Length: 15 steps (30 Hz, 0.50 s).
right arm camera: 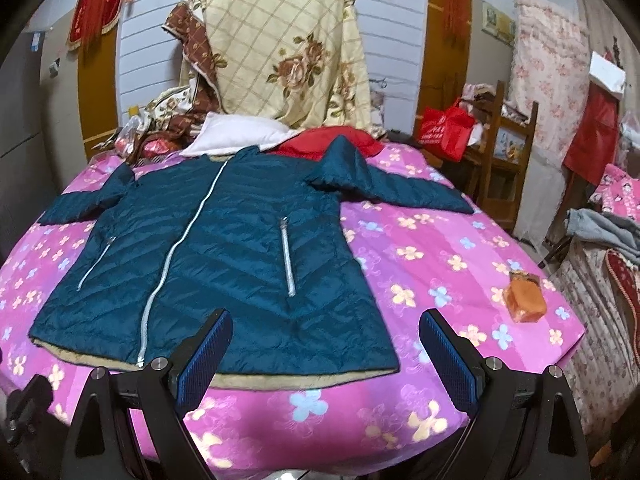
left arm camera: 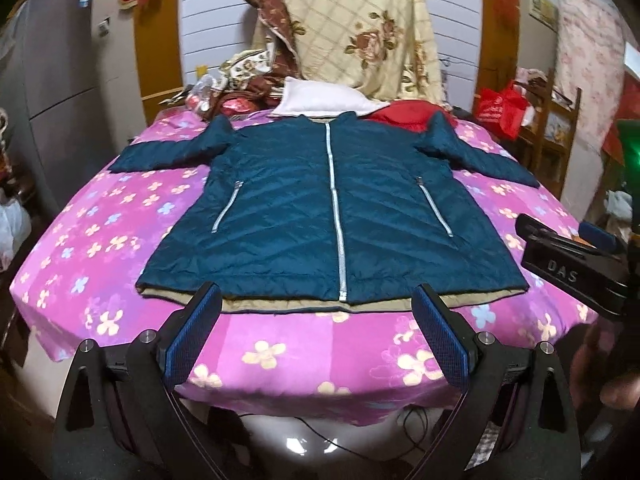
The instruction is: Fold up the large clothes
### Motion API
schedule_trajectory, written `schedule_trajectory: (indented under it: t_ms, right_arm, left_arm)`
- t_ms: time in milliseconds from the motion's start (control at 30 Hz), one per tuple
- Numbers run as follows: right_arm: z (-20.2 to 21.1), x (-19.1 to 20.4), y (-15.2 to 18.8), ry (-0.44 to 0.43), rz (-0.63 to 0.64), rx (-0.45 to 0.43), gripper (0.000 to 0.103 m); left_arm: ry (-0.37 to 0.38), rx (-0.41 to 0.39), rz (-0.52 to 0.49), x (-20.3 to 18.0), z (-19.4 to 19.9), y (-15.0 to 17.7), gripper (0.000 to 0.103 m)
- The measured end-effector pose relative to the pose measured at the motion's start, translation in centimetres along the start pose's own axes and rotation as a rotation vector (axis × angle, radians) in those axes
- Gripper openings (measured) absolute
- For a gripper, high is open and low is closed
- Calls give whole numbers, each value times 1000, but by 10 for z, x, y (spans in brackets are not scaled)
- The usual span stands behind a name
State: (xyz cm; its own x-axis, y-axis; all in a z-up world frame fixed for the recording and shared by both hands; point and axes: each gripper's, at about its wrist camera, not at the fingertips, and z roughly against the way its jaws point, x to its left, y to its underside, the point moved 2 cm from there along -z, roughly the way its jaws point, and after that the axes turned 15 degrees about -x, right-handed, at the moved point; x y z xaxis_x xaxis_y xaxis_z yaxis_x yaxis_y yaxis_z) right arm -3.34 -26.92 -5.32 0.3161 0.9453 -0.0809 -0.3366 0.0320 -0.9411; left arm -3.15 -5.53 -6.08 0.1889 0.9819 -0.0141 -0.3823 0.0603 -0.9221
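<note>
Both pairs of fingers stand wide apart and hold nothing. On the left gripper [left arm camera: 318, 334] the blue fingers [left arm camera: 192, 336] hang over the near edge of the table, just in front of the hem of the jacket [left arm camera: 332, 208]. On the right gripper [right arm camera: 325, 360] the left finger [right arm camera: 206, 360] overlaps the hem of the jacket [right arm camera: 224, 264] in the picture, but I cannot tell if it touches it; the other finger is over the bare pink floral cloth [right arm camera: 420, 272].

The dark teal jacket lies flat and unfolded, front side up, with the silver zipper [left arm camera: 335, 216] closed and both sleeves spread out to the sides. A beige lining shows along the bottom hem. Behind the collar there are a white pillow [left arm camera: 320, 98] and a red garment [left arm camera: 404, 116]. A small orange pouch [right arm camera: 526, 296] lies on the cloth, well apart from the jacket on the right.
</note>
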Motion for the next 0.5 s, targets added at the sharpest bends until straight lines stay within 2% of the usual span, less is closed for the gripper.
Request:
schedule_trajectory:
  t_ms: [167,233,267,333,400,500]
  right_arm:
    - [-26,-21,12,-14,-49,85,92]
    - [-39,-32,19,-10,-72,125,86]
    - [-49,-38,23,5,-73,153,79]
    - [-66,-49,30,24,-67,202,71]
    - [-80,-60,36,17,-85,237,71]
    - [-104,-76,47,-5,-134,285,71]
  left_arm:
    - [-50,-23,-18,23,-12,-15,96]
    - [-111,-16,3,52,-25,-19,96]
    - [-144,-5,21,67,-33,-20,96]
    - [-213,22,67,102,-53,-22,96]
    - [-261,70,118,137,-76,-18,96]
    - [-267,158,219,186,-114,-7,96]
